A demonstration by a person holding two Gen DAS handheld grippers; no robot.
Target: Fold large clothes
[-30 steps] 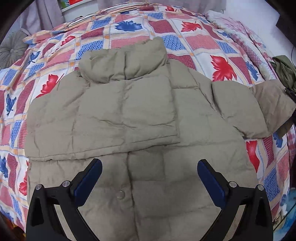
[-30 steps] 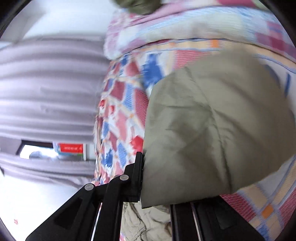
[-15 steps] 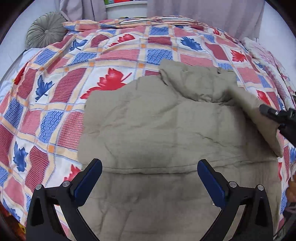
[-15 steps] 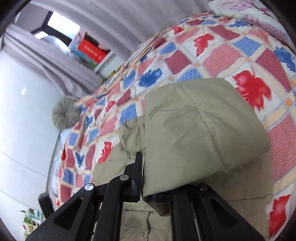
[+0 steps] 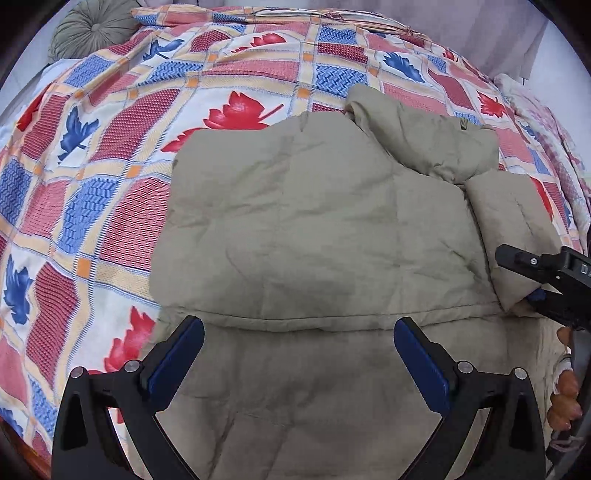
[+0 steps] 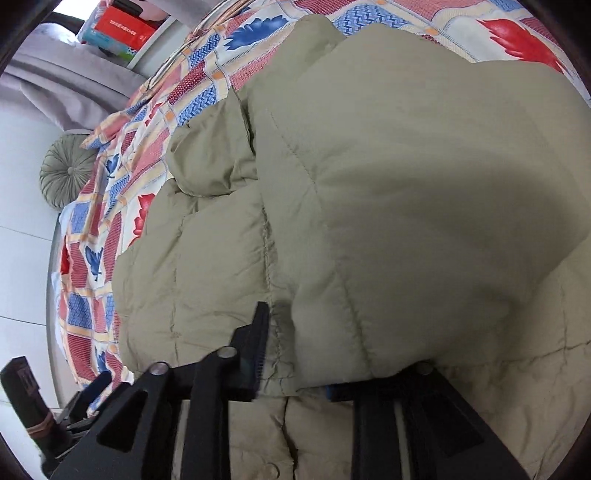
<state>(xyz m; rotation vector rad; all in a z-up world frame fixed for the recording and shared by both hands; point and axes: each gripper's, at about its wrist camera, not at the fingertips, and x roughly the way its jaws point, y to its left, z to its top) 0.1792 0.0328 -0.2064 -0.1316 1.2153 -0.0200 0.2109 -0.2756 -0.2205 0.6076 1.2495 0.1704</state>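
Observation:
A khaki puffer jacket (image 5: 314, 229) lies on the bed, one side folded across its body, its collar (image 5: 424, 136) at the far right. My left gripper (image 5: 299, 354) is open and empty, hovering over the jacket's lower part. My right gripper (image 6: 295, 373) is shut on the jacket's right sleeve (image 6: 406, 206) near the cuff and lays it over the jacket body. It also shows in the left wrist view (image 5: 532, 291), at the right edge, holding the sleeve (image 5: 513, 229).
The bed has a quilt (image 5: 110, 166) with red and blue leaves. A round grey-green cushion (image 5: 88, 29) lies at the far left corner. Grey curtains (image 6: 55, 74) and a shelf with a red box (image 6: 125, 27) stand behind the bed.
My right gripper has carried the sleeve from the bed's right side inward and down onto the jacket body. My left gripper has stayed open and its view has swung left.

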